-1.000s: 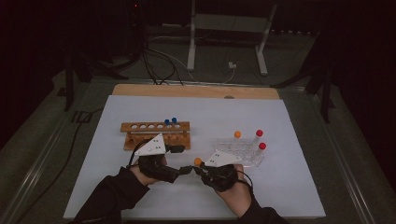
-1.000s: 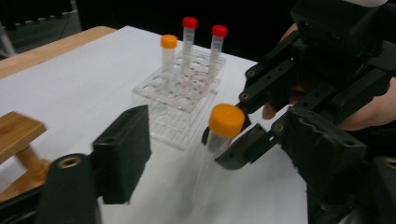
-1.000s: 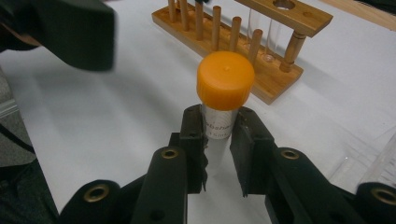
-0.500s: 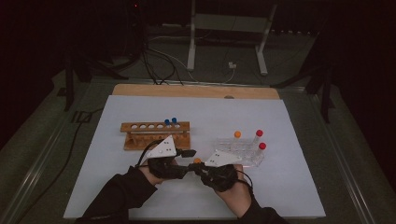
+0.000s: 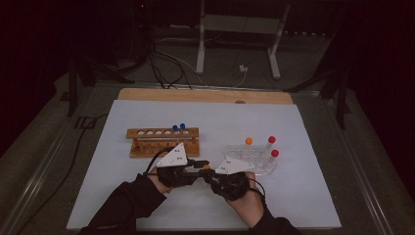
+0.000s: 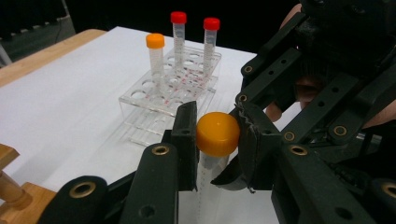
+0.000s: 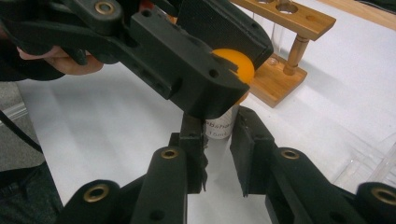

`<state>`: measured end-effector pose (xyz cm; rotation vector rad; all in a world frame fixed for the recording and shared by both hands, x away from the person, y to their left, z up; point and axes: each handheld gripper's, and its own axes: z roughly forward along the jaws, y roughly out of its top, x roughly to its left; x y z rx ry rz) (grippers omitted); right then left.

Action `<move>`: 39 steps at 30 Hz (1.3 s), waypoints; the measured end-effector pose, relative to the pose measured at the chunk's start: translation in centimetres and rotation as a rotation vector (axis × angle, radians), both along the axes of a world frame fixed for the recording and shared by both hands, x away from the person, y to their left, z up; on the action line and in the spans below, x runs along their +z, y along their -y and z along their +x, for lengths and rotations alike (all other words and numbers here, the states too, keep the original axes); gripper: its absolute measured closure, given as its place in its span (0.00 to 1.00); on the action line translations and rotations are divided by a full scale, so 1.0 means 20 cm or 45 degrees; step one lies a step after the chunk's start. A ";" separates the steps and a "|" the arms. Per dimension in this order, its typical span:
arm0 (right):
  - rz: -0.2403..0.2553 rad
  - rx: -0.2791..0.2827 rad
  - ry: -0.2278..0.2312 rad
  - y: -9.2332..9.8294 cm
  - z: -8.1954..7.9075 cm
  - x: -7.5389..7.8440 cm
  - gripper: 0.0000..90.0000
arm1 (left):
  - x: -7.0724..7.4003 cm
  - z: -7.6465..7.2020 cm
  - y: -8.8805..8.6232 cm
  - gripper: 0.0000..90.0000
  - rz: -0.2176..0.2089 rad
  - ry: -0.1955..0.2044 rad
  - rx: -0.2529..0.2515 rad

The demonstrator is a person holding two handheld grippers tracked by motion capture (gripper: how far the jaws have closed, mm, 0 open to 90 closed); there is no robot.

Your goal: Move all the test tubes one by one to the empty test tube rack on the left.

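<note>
High view: the left gripper [image 5: 199, 165] and right gripper [image 5: 209, 174] meet nose to nose near the front edge of the white table [image 5: 147, 205], at six o'clock from the gap between the wooden rack [image 5: 163, 142] and the clear rack [image 5: 252, 157]. A speck of orange at their junction is all that can be made out of the orange-capped tube [image 5: 207, 167]; its body is hidden behind the jaws and the grey plates. The wooden rack carries two blue-capped tubes [image 5: 178, 128]. The clear rack holds one orange-capped and two red-capped tubes; its near edge is partly covered by the right gripper's plate.

Left gripper view: the left gripper [image 6: 217, 140] has just been closing, and its two pads now press on the sides of the orange cap [image 6: 217, 134]. The tube's clear body runs from the cap straight toward six o'clock and is cut off by the frame's lower edge, so its long axis stands upright here, cap uppermost. The right gripper [image 6: 289, 98] crowds in from three o'clock; its fingertips are hidden behind the left jaw.

Right gripper view: the right gripper [image 7: 218, 140] is clamped on the tube's clear body [image 7: 218, 125], just below the printed label. The left gripper [image 7: 205, 60], entering from eleven o'clock, covers most of the cap; a crescent of orange shows at its one o'clock edge. The tube's lower end is hidden between the jaws. The wooden rack [image 7: 285, 56] lies at one o'clock, cut off at the top.
</note>
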<state>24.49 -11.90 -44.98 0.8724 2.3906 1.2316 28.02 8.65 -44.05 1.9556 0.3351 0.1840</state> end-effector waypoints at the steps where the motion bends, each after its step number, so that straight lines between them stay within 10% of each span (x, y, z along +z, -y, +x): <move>1: 0.003 -0.001 0.003 0.00 0.00 0.00 0.83 | 0.00 0.00 0.00 0.79 0.003 0.003 -0.002; 24: 0.105 -0.070 0.101 0.07 -0.01 0.06 0.18 | 0.18 0.08 -0.27 0.79 -0.034 0.058 0.181; 39: 0.161 0.002 0.054 0.09 0.00 0.06 0.00 | 0.27 0.17 -0.42 0.79 -0.060 0.111 0.330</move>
